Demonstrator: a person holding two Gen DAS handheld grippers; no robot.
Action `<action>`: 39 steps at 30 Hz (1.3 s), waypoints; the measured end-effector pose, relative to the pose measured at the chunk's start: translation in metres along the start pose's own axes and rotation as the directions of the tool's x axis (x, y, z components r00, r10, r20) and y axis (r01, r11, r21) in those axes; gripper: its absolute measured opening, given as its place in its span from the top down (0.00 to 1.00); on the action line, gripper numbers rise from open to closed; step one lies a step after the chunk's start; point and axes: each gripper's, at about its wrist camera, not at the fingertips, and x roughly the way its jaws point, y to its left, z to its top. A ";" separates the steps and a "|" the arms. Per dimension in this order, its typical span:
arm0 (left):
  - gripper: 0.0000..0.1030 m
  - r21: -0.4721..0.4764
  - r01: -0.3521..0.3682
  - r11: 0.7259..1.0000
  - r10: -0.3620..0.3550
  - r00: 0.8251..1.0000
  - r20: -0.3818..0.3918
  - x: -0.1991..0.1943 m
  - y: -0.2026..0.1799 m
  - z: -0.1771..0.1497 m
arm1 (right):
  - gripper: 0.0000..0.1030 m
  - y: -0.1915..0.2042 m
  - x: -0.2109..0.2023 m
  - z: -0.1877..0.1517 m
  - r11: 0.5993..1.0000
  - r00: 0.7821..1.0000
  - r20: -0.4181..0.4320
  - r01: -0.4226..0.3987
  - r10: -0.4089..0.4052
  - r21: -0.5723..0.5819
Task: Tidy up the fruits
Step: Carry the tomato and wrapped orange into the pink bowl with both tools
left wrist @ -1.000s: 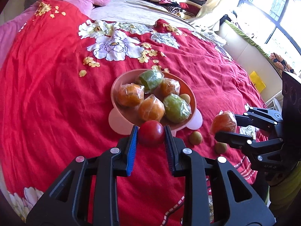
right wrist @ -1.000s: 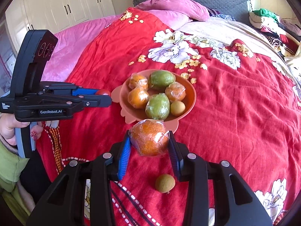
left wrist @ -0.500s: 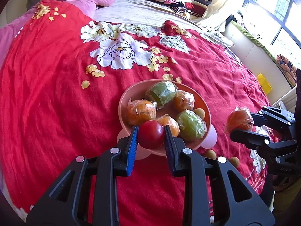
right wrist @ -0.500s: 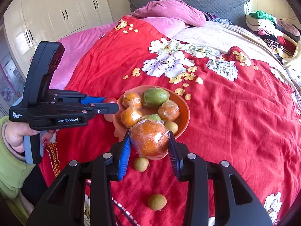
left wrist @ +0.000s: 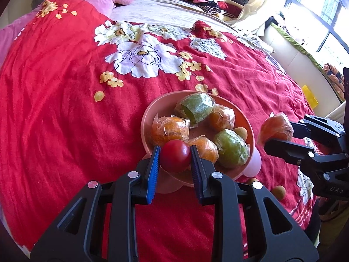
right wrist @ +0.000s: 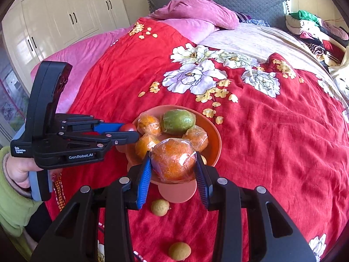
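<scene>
Both grippers have closed in on the bowl since a second ago: the tomato was short of the rim then and now hangs at it, and the wrapped orange has come from beside the bowl to its near edge.

The left gripper (left wrist: 175,158) is clamped on a red tomato (left wrist: 175,155), pinched between its blue pads at the fingertips, just over the near rim of the pink bowl (left wrist: 146,118). The right gripper (right wrist: 173,167) is clamped on a plastic-wrapped orange (right wrist: 173,158), held between its pads at the bowl's near edge; from the left wrist view that orange (left wrist: 276,128) hangs just beside the bowl's right side.

Inside the bowl lie three wrapped oranges, two wrapped green fruits (left wrist: 197,107) and one small tan fruit (left wrist: 241,132) by the right wall.

On the red floral bedspread (left wrist: 65,109), two small tan longans (right wrist: 160,207) lie near the bowl's foot, one just beside it, the other (right wrist: 179,251) farther toward the camera.

A pink pillow (right wrist: 196,13) sits at the head of the bed.
</scene>
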 end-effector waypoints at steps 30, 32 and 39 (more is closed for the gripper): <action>0.80 0.026 -0.017 1.000 0.017 1.000 0.003 0.003 -0.002 0.004 | 0.65 -0.001 0.032 0.029 1.000 1.000 -0.027 -0.008 0.008 -0.005; 0.75 0.026 -0.017 1.000 0.017 1.000 0.004 0.003 -0.002 0.004 | 0.65 -0.002 0.035 0.030 1.000 0.999 -0.032 -0.007 0.006 -0.004; 0.75 0.026 -0.019 0.999 0.019 1.000 0.008 0.000 -0.001 0.001 | 0.65 -0.004 0.046 0.033 1.000 0.999 -0.052 -0.013 0.013 0.003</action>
